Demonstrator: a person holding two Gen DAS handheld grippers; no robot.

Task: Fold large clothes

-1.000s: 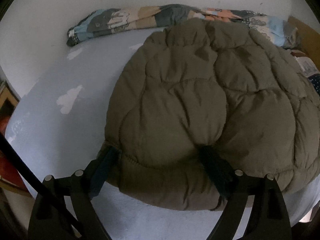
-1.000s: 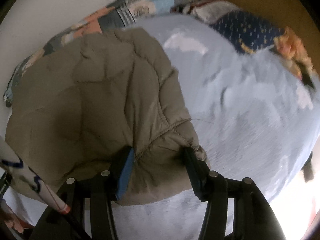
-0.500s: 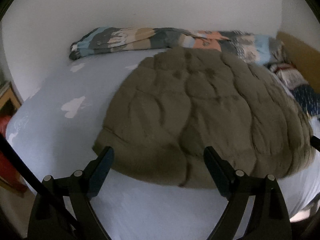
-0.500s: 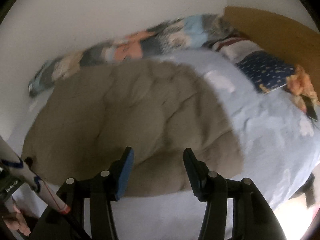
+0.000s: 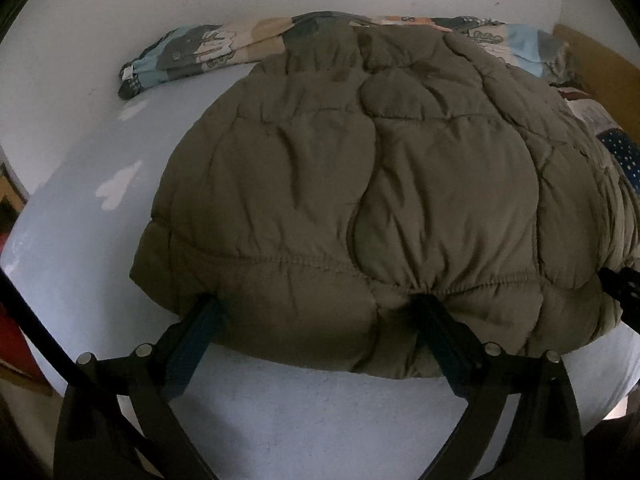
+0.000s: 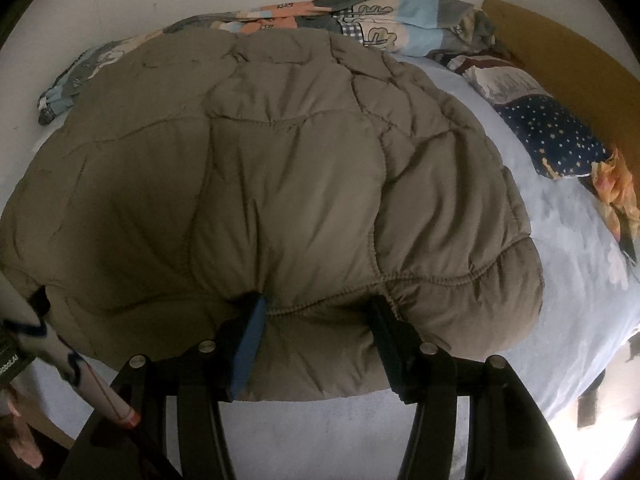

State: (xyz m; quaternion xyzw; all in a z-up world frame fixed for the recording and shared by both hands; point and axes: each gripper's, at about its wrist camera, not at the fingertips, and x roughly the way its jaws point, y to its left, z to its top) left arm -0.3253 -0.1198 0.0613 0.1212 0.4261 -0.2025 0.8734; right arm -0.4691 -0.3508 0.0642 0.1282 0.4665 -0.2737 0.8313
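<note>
An olive quilted puffer jacket (image 5: 360, 184) lies folded in a wide mound on the light blue bed sheet (image 5: 80, 240). My left gripper (image 5: 316, 304) is open. Its two fingers press into the near hem on the jacket's left half, with padded fabric bulging between them. In the right wrist view the same jacket (image 6: 280, 184) fills the middle. My right gripper (image 6: 316, 302) is open too, its fingers set against the hem near the jacket's right corner. Both sets of fingertips are partly sunk in the fabric.
A rolled patchwork blanket (image 5: 200, 52) runs along the white wall behind the jacket. At the right lie a navy starred pillow (image 6: 552, 136), an orange cloth (image 6: 616, 192) and a brown headboard (image 6: 568, 52). Bare sheet (image 6: 320, 432) shows in front of the hem.
Half a second ago both grippers were drawn back, clear of the jacket. Now they are forward again with their fingers pushed into the near hem.
</note>
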